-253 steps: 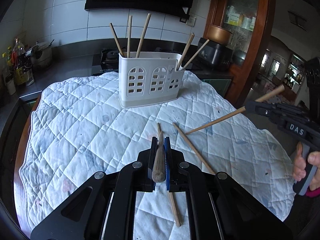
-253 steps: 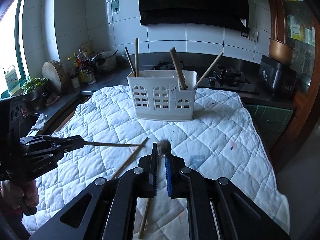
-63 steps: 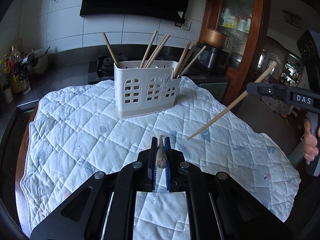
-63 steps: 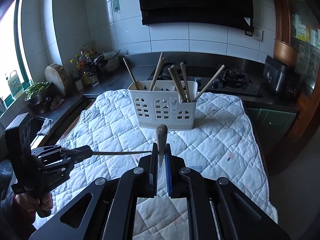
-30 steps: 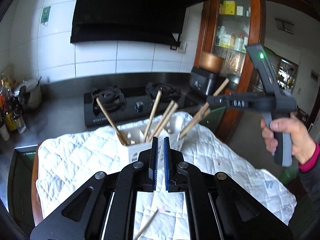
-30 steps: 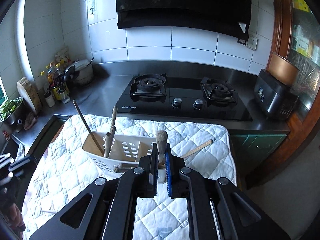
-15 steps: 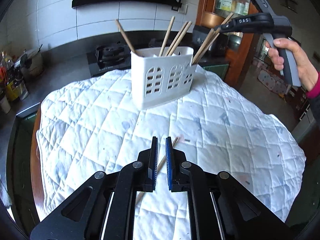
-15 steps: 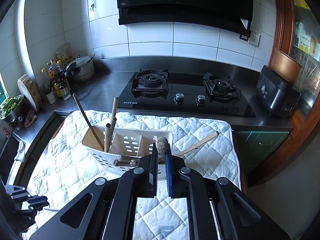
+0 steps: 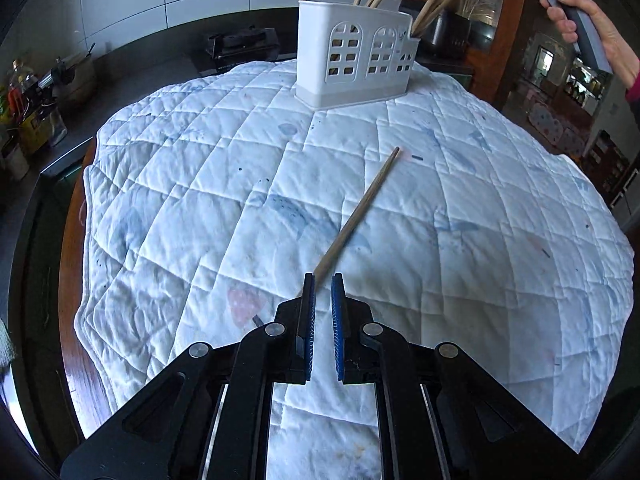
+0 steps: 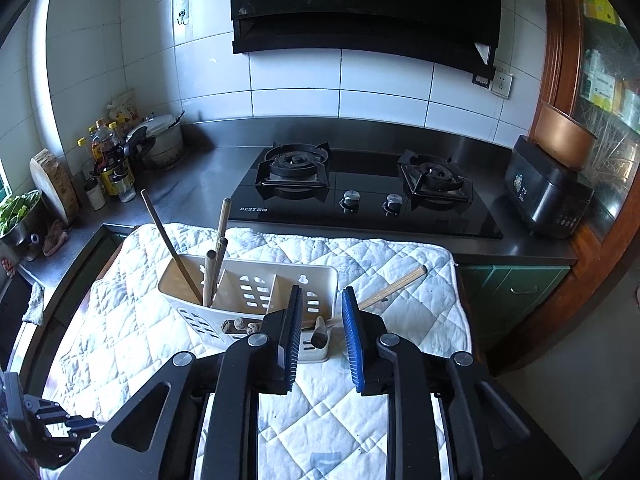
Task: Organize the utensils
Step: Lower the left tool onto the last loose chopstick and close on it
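A white slotted utensil holder (image 9: 356, 60) stands at the far side of the quilted cloth (image 9: 200, 200) with several wooden chopsticks in it. One chopstick (image 9: 360, 208) lies on the cloth; its near end runs behind the tip of my left gripper (image 9: 322, 276), which is shut and empty, low over the cloth. My right gripper (image 10: 320, 292) hovers above the holder (image 10: 248, 292), jaws opening. A chopstick's butt end (image 10: 320, 336) stands loose between them, down in the right compartment, touching neither pad. Another chopstick (image 10: 394, 286) leans out to the right.
Behind the table runs a steel counter with a black gas hob (image 10: 360, 184), bottles (image 10: 108, 168) at left and a dark appliance (image 10: 548, 196) at right. The cloth hangs over the round table's wooden edge (image 9: 68, 240). A hand (image 9: 600, 28) holds the right gripper's handle.
My left gripper has sunk toward the cloth, right up to the lying chopstick. The right gripper's jaws have parted and the chopstick they held has dropped lower into the holder.
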`<state>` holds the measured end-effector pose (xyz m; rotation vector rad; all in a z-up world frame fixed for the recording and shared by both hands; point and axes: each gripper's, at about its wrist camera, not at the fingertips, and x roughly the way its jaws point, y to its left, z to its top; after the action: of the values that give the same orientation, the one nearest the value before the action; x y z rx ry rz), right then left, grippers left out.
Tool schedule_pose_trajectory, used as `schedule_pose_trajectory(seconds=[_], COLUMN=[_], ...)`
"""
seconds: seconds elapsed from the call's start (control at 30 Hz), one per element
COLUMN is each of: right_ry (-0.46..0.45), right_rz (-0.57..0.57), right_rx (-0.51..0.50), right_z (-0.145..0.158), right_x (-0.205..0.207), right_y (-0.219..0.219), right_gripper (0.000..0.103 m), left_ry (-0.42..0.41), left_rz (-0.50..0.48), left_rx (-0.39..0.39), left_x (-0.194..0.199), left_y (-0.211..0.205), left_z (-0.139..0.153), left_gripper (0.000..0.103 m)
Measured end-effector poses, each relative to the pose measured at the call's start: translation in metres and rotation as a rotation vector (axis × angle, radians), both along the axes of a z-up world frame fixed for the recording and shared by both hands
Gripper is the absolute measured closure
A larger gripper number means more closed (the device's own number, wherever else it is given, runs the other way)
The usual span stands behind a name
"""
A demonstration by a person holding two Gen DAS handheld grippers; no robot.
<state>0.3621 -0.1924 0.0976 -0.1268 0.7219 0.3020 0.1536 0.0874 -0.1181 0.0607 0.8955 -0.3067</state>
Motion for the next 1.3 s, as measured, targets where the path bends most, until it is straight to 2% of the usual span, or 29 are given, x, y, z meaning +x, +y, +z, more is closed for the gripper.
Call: schedule_pose_trajectory(seconds=[0.17,0.23,0.27,0.3,0.47,0.63,0.67,0.7,0.8,0.97,1.13,1.17,1.23,1.3], right_ry=[-0.015,-0.018,-0.020,-0.021,-0.038,-0.063,-0.067,-0.071,-0.079,-0.090,-0.086,-0.084,-0.084,-0.083], right_rz=[-0.002,0.001,0.002,0.006,0.018,0.042,0.046,0.050,0.065,0.107,0.148,0.155,0.163,0.169], right_rx=[-0.014,-0.014,-0.014,-0.013,-0.024,0.002,0.006,0.012,0.026,0.039,0.056,0.065,0.078,0.083], right_z=[0.004,0.004,0.004,0.004,0.004,0.007,0.008,0.009,0.010,0.008,0.004,0.003,0.001,0.000], right_x=[-0.010,-0.014,-0.017,-0.020,-0.035,-0.054,-0.058,-0.061,-0.072,-0.094,-0.115,-0.119,-0.127,-0.133], right_y=[-0.004,-0.006,-0.007,-0.007,-0.007,-0.010,-0.011,-0.011,-0.011,-0.006,0.001,0.002,0.004,0.006], right_gripper=[0.078,0.077,0.077,0.077,0.075,0.073,0.073,0.073,0.073,0.073,0.073,0.073,0.073,0.073], left_ry=[-0.006,-0.010,-0.011,-0.021,-0.021,-0.020,-0.019,-0.008,0.002,-0.010,-0.034,-0.029,-0.016,-0.017], left_rz=[-0.005,-0.015,-0.016,-0.015,-0.047,-0.066,-0.067,-0.073,-0.088,-0.106,-0.174,-0.182,-0.197,-0.197], left_rx=[0.005,0.012,0.022,0.034,0.030,0.063,0.068,0.064,0.079,0.094,0.179,0.183,0.182,0.193], left_x=[-0.002,-0.003,-0.003,-0.003,-0.003,-0.002,-0.001,0.001,0.004,0.004,0.002,0.003,0.004,0.002], left_y=[0.004,0.002,0.001,0.001,-0.001,-0.003,-0.003,-0.002,-0.001,0.001,-0.008,-0.008,-0.009,-0.012], left_z=[-0.003,-0.004,-0.005,-0.006,-0.009,-0.014,-0.015,-0.016,-0.019,-0.021,-0.019,-0.019,-0.018,-0.018], left_gripper=[0.094,0.090,0.071,0.058,0.061,0.061,0.064,0.077,0.081,0.082,0.082,0.083,0.092,0.094])
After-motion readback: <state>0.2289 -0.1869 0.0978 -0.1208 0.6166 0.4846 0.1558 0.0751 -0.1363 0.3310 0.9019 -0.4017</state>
